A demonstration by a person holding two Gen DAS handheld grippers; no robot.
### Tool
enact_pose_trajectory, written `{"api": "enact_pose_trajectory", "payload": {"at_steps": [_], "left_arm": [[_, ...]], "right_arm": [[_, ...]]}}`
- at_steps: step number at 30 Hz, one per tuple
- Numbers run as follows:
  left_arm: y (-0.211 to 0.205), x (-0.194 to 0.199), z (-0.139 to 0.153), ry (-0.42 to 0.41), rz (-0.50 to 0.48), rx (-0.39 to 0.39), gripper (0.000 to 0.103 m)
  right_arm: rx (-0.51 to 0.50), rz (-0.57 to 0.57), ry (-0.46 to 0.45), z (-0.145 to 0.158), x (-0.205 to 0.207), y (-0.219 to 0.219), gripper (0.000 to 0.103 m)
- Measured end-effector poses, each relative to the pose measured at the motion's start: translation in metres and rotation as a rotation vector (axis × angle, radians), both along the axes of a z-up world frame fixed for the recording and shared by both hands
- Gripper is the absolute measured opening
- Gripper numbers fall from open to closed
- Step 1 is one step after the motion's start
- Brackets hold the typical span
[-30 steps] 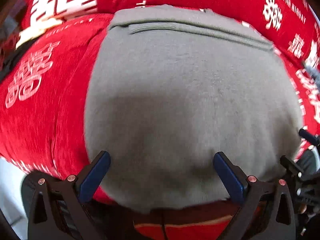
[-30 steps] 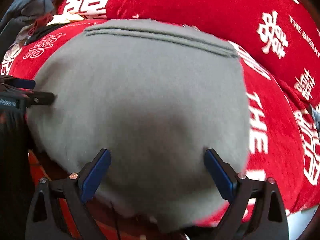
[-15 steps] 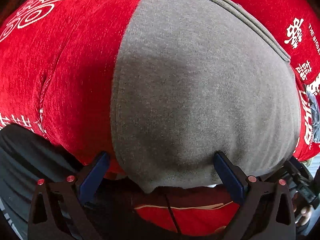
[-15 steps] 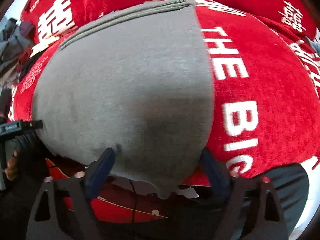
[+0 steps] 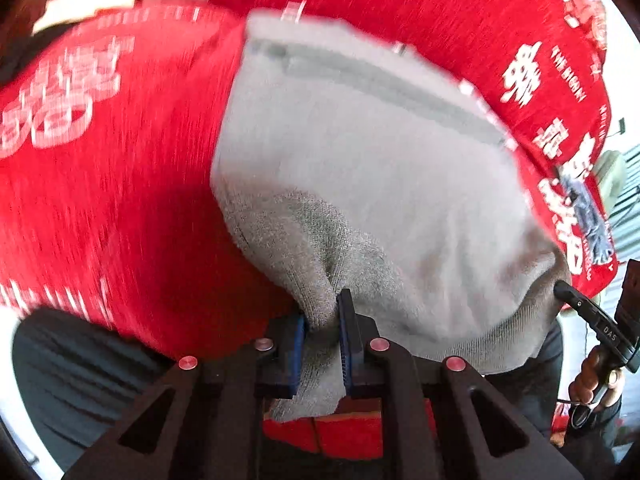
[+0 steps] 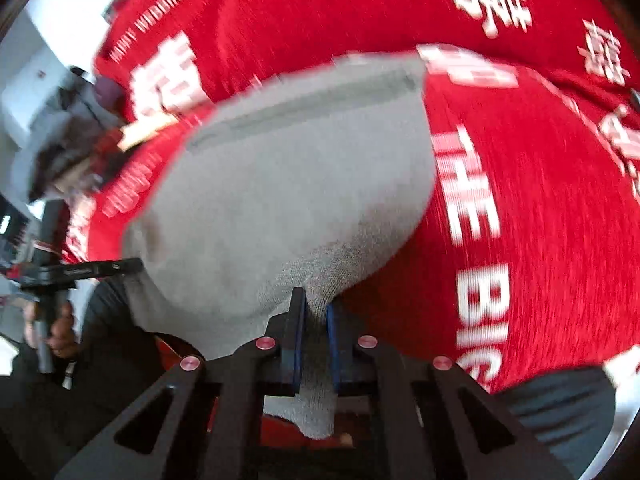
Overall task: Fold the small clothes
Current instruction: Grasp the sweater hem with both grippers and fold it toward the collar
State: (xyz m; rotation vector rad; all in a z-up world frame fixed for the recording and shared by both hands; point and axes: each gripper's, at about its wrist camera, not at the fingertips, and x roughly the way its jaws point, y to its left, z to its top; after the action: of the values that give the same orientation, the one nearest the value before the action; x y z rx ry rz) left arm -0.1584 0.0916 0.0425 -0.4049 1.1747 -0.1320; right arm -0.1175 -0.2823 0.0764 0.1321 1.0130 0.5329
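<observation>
A red cloth (image 5: 120,200) printed with white characters covers the surface, and the grey garment (image 5: 380,184) lies across its near edge. Half a second ago both claws stood spread wide over that near hem; now each is pressed together on it. The left claw (image 5: 322,320) pinches a bunched fold at the garment's near left corner, and the right claw (image 6: 316,316) pinches the near right corner (image 6: 320,280). Both views are blurred with motion.

Both the left hand-held gripper (image 5: 322,320) and right hand-held gripper (image 6: 316,320) have clamped onto the grey garment's (image 5: 380,168) near edge.
</observation>
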Motion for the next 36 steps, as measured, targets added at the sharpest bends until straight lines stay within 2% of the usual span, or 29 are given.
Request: {"api": "enact_pose_trajectory", "payload": {"at_steps": [3, 6, 8, 11, 13, 15, 16, 17, 18, 19, 20, 21, 23, 27, 29, 31, 32, 33, 34, 36], "left_arm": [[0.015, 0.031, 0.029, -0.084, 0.023, -0.011, 0.016], [0.021, 0.064, 0.03, -0.119, 0.056, -0.028, 0.016], [0.024, 0.085, 0.021, -0.102, 0.081, -0.049, 0.016], [0.019, 0.099, 0.003, -0.048, 0.103, -0.063, 0.016], [0.021, 0.095, -0.011, -0.016, 0.11, -0.074, 0.016], [0.024, 0.09, -0.018, -0.014, 0.115, -0.109, 0.025], [0.027, 0.086, -0.019, -0.018, 0.12, -0.138, 0.026], [0.03, 0.081, -0.019, -0.017, 0.119, -0.161, 0.031], [0.031, 0.075, -0.017, -0.022, 0.114, -0.177, 0.049], [0.031, 0.07, -0.014, -0.033, 0.112, -0.175, 0.062], [0.031, 0.062, -0.011, -0.054, 0.121, -0.162, 0.08], [0.03, 0.056, -0.008, -0.075, 0.133, -0.143, 0.083], [0.026, 0.053, -0.005, -0.091, 0.12, -0.12, 0.083], [0.017, 0.062, -0.012, -0.056, 0.1, -0.142, 0.083], [0.01, 0.065, -0.012, -0.053, 0.078, -0.127, 0.083], [0.001, 0.069, -0.014, -0.036, 0.051, -0.093, 0.071], [-0.001, 0.07, -0.018, -0.021, 0.04, -0.087, 0.055], [-0.004, 0.073, -0.023, 0.009, 0.033, -0.075, 0.042], [-0.003, 0.072, -0.023, 0.003, 0.037, -0.061, 0.038], [-0.004, 0.072, -0.022, -0.005, 0.015, -0.07, 0.011]], "right_arm": [[0.031, -0.025, -0.066, 0.017, 0.026, 0.003, 0.011], [0.068, -0.077, -0.074, 0.016, 0.066, 0.009, 0.011], [0.067, -0.102, -0.049, 0.004, 0.089, 0.013, 0.011], [0.04, -0.107, -0.008, -0.012, 0.101, 0.011, 0.011], [0.032, -0.105, 0.021, -0.026, 0.106, 0.013, 0.013], [0.044, -0.118, 0.052, -0.034, 0.107, 0.007, 0.015], [0.066, -0.122, 0.063, -0.036, 0.105, 0.002, 0.02], [0.091, -0.119, 0.07, -0.036, 0.102, -0.001, 0.026], [0.092, -0.112, 0.065, -0.035, 0.099, -0.003, 0.042], [0.084, -0.107, 0.052, -0.034, 0.095, -0.005, 0.06], [0.073, -0.101, 0.028, -0.031, 0.089, -0.006, 0.067], [0.059, -0.089, -0.005, -0.027, 0.083, -0.007, 0.072], [0.041, -0.071, -0.017, -0.025, 0.08, -0.008, 0.072], [0.059, -0.06, 0.024, -0.031, 0.087, -0.006, 0.072], [0.073, -0.056, 0.036, -0.033, 0.089, -0.005, 0.069], [0.081, -0.035, 0.052, -0.037, 0.09, -0.001, 0.054], [0.081, -0.017, 0.063, -0.039, 0.09, 0.002, 0.049], [0.068, -0.002, 0.067, -0.042, 0.089, 0.006, 0.04], [0.049, 0.008, 0.07, -0.044, 0.09, 0.009, 0.027], [0.023, 0.037, 0.081, -0.048, 0.091, 0.015, 0.013]]}}
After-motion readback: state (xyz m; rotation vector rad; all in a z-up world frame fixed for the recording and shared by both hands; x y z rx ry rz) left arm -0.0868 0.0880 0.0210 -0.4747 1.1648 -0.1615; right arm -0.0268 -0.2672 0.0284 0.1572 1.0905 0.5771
